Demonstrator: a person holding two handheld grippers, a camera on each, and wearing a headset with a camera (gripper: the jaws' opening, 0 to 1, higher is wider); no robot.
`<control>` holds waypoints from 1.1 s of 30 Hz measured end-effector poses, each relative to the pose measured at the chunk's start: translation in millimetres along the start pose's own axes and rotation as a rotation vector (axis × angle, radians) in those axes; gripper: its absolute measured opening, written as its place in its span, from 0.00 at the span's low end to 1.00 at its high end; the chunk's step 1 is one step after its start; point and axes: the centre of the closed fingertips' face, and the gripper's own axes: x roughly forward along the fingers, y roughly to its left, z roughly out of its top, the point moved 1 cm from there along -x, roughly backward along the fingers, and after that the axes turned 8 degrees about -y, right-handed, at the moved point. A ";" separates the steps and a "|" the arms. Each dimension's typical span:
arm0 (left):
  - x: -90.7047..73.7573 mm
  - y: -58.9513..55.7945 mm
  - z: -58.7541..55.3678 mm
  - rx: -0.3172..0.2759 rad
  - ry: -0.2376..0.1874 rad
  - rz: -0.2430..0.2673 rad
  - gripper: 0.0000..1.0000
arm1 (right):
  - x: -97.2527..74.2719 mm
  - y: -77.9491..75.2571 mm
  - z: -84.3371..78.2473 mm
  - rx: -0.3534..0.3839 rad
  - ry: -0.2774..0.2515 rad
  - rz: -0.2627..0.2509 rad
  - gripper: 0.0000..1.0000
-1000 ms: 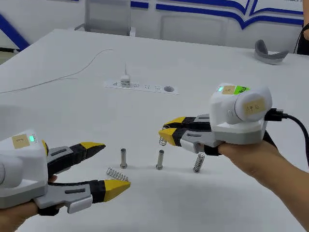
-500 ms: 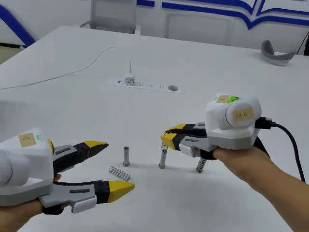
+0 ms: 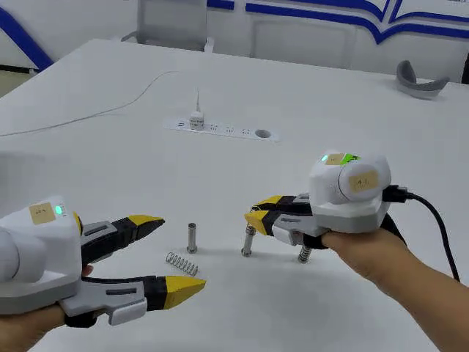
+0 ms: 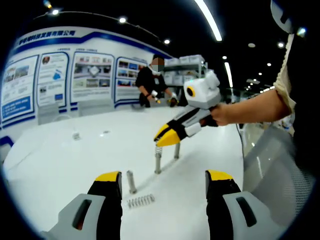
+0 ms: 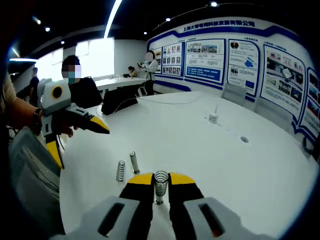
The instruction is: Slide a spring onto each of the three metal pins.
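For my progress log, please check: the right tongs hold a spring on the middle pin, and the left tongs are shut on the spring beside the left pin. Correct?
No: the left tongs are open and empty. The left gripper view shows the loose spring lying on the table beside the left pin. The right tongs do hold the other spring on the middle pin.

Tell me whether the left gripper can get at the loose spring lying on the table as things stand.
Probably yes. The left gripper is open, and the loose spring lies flat just ahead of its jaws with bare table between. The bare pin stands close beside it.
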 end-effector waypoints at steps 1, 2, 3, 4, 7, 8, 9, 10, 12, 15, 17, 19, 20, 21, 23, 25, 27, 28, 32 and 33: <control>-0.2 0.1 -0.4 0.000 0.001 0.000 0.68 | 0.9 0.1 -2.1 0.003 0.002 -0.001 0.12; -0.4 0.1 -0.8 -0.001 0.003 -0.001 0.68 | 1.6 -0.1 -4.1 0.003 0.006 -0.002 0.12; -0.5 0.3 -1.1 -0.002 0.004 0.000 0.68 | 2.7 -0.1 -6.6 0.006 0.013 -0.001 0.12; -0.5 0.4 -1.2 -0.002 0.003 0.000 0.68 | 3.2 0.4 -8.3 0.006 0.016 -0.001 0.12; -0.6 0.7 -1.6 -0.004 0.003 0.002 0.68 | 5.8 0.5 -13.3 0.004 0.027 -0.002 0.12; -0.5 0.6 -1.7 -0.006 0.003 0.001 0.68 | 6.6 1.1 -15.3 0.006 0.033 0.000 0.12; -0.6 0.5 -1.9 -0.005 0.004 0.001 0.68 | 7.3 1.1 -16.9 0.005 0.038 -0.001 0.12; -0.6 0.4 -2.0 -0.005 0.005 0.001 0.68 | 8.0 1.2 -18.3 0.005 0.041 -0.001 0.12; -0.8 0.3 -2.3 -0.007 0.006 0.001 0.68 | 9.6 1.8 -22.3 0.006 0.052 0.001 0.12; -1.3 0.5 -2.8 -0.008 0.007 0.002 0.68 | 10.5 2.5 -25.6 0.001 0.061 -0.001 0.12; -1.7 0.6 -3.1 -0.008 0.009 0.003 0.68 | 11.0 2.7 -27.5 0.001 0.066 -0.001 0.12; -2.0 0.4 -3.6 -0.010 0.011 0.003 0.67 | 11.8 3.2 -29.4 0.000 0.071 -0.002 0.12; -2.2 0.3 -4.1 -0.009 0.013 0.004 0.67 | 12.5 3.7 -29.8 -0.002 0.072 -0.002 0.12; -2.2 -0.1 -4.2 -0.009 0.014 0.003 0.67 | 13.1 3.4 -30.4 -0.002 0.075 -0.004 0.12; -2.3 -1.3 -4.4 -0.010 0.015 0.002 0.67 | 14.5 3.7 -31.9 -0.003 0.079 -0.005 0.13; -2.5 -1.8 -5.0 -0.009 0.019 0.002 0.67 | 15.0 4.1 -34.2 -0.005 0.085 -0.005 0.13; -3.2 -1.9 -5.2 -0.011 0.019 0.005 0.67 | 14.4 4.7 -35.5 -0.005 0.088 -0.003 0.13; -3.7 -1.6 -5.1 -0.011 0.019 0.008 0.67 | 13.8 4.9 -36.1 -0.001 0.088 -0.003 0.13; -5.4 1.0 -4.6 -0.012 0.020 0.018 0.67 | 13.3 4.3 -38.4 0.005 0.093 -0.002 0.14; -5.6 1.8 -4.7 -0.012 0.019 0.020 0.67 | 13.3 4.2 -38.3 0.005 0.093 -0.002 0.14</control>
